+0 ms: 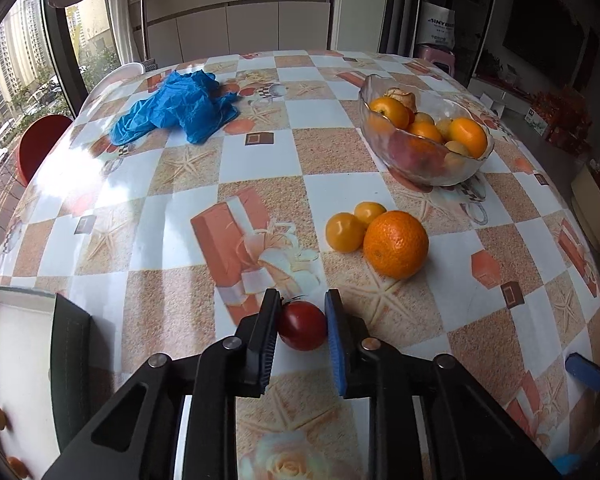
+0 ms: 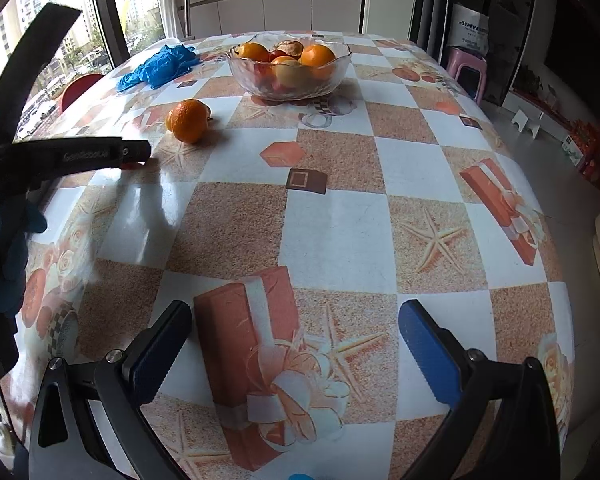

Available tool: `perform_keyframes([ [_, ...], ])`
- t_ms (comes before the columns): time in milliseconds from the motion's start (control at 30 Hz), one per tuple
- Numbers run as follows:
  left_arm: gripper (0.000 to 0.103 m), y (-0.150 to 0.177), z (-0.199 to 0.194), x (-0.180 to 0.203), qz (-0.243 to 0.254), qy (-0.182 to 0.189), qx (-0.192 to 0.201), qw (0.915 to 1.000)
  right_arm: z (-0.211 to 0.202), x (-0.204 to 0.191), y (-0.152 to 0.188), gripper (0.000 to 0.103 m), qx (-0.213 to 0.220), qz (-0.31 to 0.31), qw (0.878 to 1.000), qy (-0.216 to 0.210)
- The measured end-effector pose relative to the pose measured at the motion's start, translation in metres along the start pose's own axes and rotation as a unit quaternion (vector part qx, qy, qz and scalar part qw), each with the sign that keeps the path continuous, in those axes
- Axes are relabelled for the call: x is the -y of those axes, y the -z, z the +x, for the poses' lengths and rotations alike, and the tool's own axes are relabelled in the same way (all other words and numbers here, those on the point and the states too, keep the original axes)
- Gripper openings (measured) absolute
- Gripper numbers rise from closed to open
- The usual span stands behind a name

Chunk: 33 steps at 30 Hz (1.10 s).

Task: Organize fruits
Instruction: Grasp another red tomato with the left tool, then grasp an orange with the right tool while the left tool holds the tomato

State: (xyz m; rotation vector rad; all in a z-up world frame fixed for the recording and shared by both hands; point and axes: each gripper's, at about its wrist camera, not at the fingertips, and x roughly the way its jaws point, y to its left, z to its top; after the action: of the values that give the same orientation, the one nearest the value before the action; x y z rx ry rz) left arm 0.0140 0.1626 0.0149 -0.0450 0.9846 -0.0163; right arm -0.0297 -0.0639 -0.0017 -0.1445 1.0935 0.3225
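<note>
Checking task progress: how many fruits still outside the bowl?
4: red fruit between left claw fingers; big orange and two small yellow-orange fruits beside it. Others may be hidden.

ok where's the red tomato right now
In the left wrist view the red tomato sits on the table between the left gripper fingers, nearer than the big orange.

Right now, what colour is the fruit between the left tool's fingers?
Dark red tomato, clearest in the left wrist view.
</note>
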Motion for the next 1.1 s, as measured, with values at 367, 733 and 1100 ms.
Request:
perform_keyframes([
  [367, 0.025, 0.056, -0.035, -0.029, -0.017, -0.023, 0.020, 0.9994, 0.019, -0.032, -0.074, 0.100, 0.001, 0.008, 0.997, -0.071],
  [733, 0.025, 0.077, -0.046, -0.036, -0.025, -0.024, 0.035, 0.9988, 0.064, -0.070, -0.123, 0.060, -0.004, -0.006, 0.998, -0.067],
  [1100, 0.025, 0.086, -0.054, -0.036, -0.027, -0.004, 0.031, 0.9992, 0.034, -0.054, -0.082, 0.037, 0.000, 0.011, 0.997, -0.082],
])
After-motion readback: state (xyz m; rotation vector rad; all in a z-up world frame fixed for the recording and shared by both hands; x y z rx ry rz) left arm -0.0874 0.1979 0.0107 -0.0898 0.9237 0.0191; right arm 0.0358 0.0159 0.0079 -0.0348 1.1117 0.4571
